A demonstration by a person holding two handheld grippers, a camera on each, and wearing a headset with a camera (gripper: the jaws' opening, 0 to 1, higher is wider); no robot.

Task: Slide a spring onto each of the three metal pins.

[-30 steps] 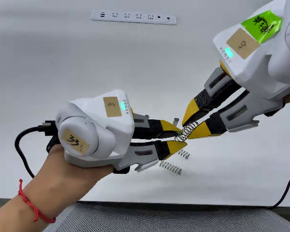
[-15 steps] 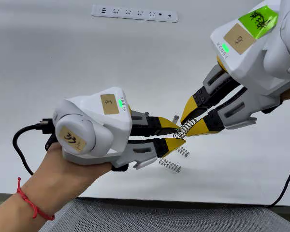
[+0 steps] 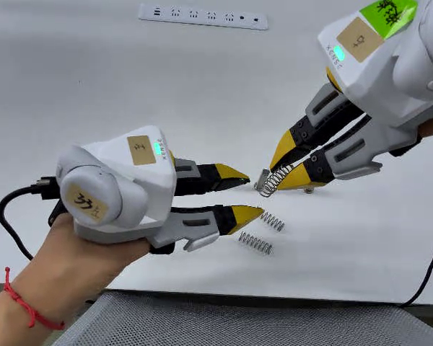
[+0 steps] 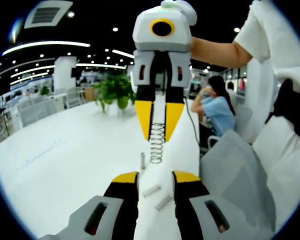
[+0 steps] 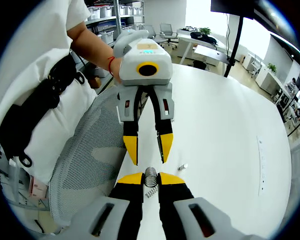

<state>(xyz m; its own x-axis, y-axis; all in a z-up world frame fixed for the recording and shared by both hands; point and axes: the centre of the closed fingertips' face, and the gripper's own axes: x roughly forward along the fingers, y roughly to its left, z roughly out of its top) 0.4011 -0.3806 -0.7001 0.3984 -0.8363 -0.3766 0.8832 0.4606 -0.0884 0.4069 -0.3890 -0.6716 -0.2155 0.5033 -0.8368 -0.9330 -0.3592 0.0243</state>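
**A:** What were the tongs doing at that moment?

**B:** I had the right tongs (image 3: pixel 276 178) clenched on a coiled steel spring (image 3: pixel 271 183). The yellow tips gripped it by its upper part. The rest of the coil hung free and slanted down toward the white tabletop (image 3: pixel 94 94).

**A:** And the other pair?

**B:** My left tongs (image 3: pixel 254 192) were released. Their jaws were parted with nothing between them, and the tips pointed at the spring from close by.

**A:** Where was the pin?

**B:** A short upright metal pin (image 3: pixel 263 176) stood on the tabletop between the two sets of tips. In the left gripper view, the free end of the spring sat just beside the pin, not over it. I could not tell whether the two touched.

**A:** Anything else on the tabletop?

**B:** One loose steel spring (image 3: pixel 273 221) lay flat near the pin, on my side of it. A second loose spring (image 3: pixel 255 244) lay close to the first but apart from it. A white power strip (image 3: pixel 202 16) lay along the far side, well apart from the work.
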